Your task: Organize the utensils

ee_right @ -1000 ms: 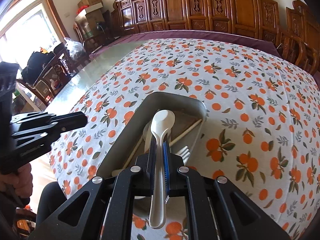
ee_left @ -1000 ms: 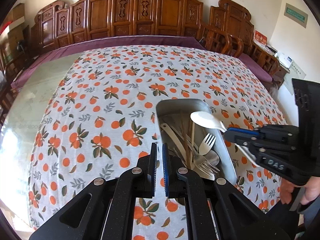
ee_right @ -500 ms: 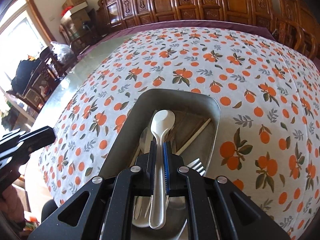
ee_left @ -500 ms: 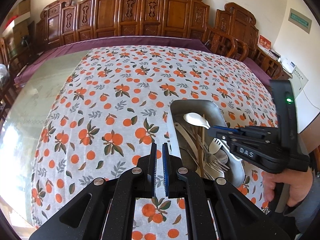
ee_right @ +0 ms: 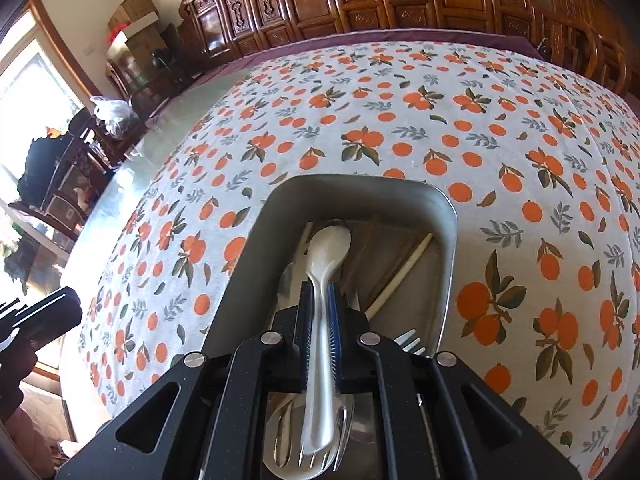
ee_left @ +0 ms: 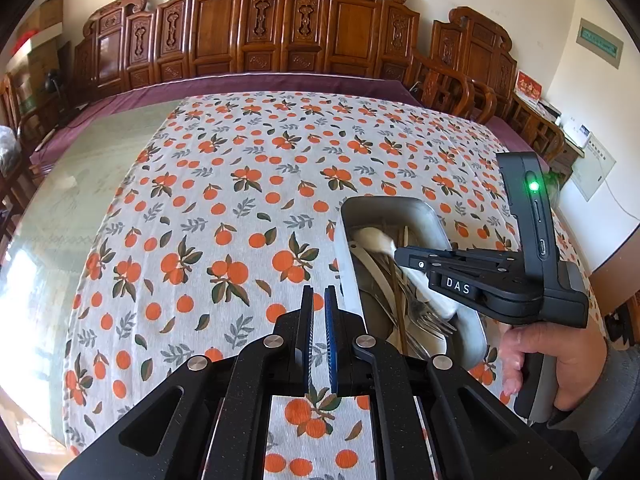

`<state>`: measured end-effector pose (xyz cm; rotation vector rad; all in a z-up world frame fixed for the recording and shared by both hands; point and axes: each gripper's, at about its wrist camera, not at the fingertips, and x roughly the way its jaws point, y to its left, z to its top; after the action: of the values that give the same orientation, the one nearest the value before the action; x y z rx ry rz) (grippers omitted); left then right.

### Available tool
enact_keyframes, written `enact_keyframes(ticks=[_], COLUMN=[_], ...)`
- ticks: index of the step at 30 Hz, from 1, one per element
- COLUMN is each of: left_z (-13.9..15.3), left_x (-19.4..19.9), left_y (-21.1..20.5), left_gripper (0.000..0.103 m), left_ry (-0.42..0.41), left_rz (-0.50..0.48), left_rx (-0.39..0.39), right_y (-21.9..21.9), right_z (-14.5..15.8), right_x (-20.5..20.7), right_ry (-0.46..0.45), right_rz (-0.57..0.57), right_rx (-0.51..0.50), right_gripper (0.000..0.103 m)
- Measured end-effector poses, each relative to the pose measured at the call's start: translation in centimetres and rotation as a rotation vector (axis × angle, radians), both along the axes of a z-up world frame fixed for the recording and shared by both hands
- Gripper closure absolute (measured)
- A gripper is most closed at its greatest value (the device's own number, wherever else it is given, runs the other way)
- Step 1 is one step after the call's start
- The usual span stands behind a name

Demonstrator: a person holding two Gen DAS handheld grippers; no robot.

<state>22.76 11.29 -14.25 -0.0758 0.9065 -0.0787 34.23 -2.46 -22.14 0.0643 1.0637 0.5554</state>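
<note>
Left wrist view: left claw (ee_left: pixel 319 328) closed on nothing, held over the bench (ee_left: pixel 224 200) beside the metal tray (ee_left: pixel 424 216).

Right wrist view: right claw (ee_right: pixel 320 312), jaws just easing apart, white spoon (ee_right: pixel 326 256) gripped between them over the tray's heaped utensils (ee_right: pixel 400 276). Risk judged: spoon slips, lands crosswise on the forks (ee_right: pixel 408 342).

The tray (ee_right: pixel 448 216) looks like brushed metal, with a dull grey shine. The spoon (ee_right: pixel 326 248) is white plastic, smooth and a little glossy; the forks (ee_left: pixel 428 316) are shiny metal, and the chopsticks (ee_right: pixel 400 276) look like pale matt wood. The tablecloth (ee_left: pixel 224 200) is soft printed cloth – matt. Both grippers (ee_left: pixel 319 308) (ee_right: pixel 320 300) are black plastic with a fine grainy finish, with silver metal pins – and ribbed pads (ee_left: pixel 330 320). The chairs (ee_left: pixel 288 36) behind are carved, polished wood.
</note>
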Motion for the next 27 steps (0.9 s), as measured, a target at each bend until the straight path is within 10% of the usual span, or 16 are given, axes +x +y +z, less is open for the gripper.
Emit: enact_keyframes(ticks=[12, 17, 22, 27], left_z=[1.8, 3.2, 4.3, 4.8], left_x=[-2.1, -3.6, -5.4, -6.8], left_y=[-1.3, -2.5, -3.4, -4.7], left_gripper=[0.091, 0.044, 0.014, 0.008], left_ry=[-0.030, -0.066, -0.105, -0.115], left_rz=[0.014, 0.041, 0.060, 0.055], left_rx=[0.020, 0.060, 0.069, 0.074], right_y=[-3.8, -6.6, -9.6, -12.7], right_z=[4.8, 7.6, 9.6, 11.6], right_x=[-4.4, -7.6, -10.6, -13.5], right_ry=[-0.131, -0.215, -0.266, -0.327], right_rz=[0.015, 0.002, -0.038, -0.081], right_rx=[0.044, 0.035, 0.025, 0.013], right_gripper=[0.089, 0.078, 0.049, 0.014])
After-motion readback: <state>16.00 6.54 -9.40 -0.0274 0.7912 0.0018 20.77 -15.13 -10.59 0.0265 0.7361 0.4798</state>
